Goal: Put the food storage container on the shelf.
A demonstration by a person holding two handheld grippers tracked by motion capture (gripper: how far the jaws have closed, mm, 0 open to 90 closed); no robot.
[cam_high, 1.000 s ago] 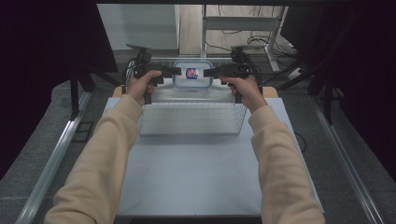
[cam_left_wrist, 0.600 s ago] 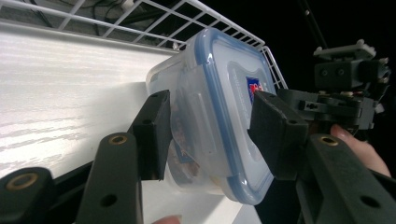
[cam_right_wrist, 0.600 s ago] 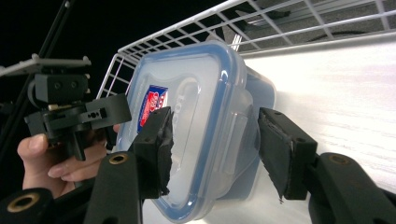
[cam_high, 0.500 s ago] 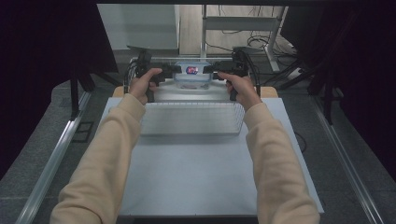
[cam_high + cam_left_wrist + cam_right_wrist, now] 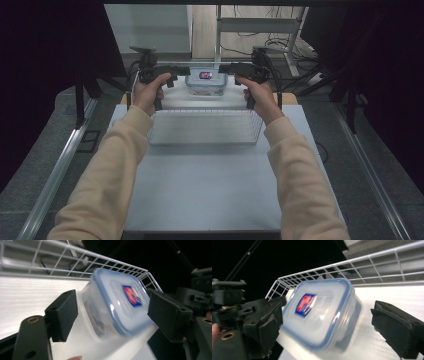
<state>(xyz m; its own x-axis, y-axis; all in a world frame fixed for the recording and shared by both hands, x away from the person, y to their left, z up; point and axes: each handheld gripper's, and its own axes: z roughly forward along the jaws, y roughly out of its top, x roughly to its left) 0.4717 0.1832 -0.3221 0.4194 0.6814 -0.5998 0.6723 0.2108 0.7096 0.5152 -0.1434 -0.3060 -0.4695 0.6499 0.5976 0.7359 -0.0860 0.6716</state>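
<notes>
A clear plastic container with a blue-rimmed lid and a red and blue label sits inside the white wire basket, near its far wall. My left gripper reaches in from the left and my right gripper from the right, level with the container. In the left gripper view the container lies tilted between my left gripper's open jaws. The right gripper view shows the container between my right gripper's open jaws. I cannot tell whether any jaw touches it.
The basket stands at the far end of a pale table. A metal rail runs along the left side and dark curtains hang on both sides. Cables and a frame lie beyond the table.
The hands stay at the basket's far end. The gripper tips have drawn slightly apart, so more of the container shows between them. The container looks blurred in both gripper views.
</notes>
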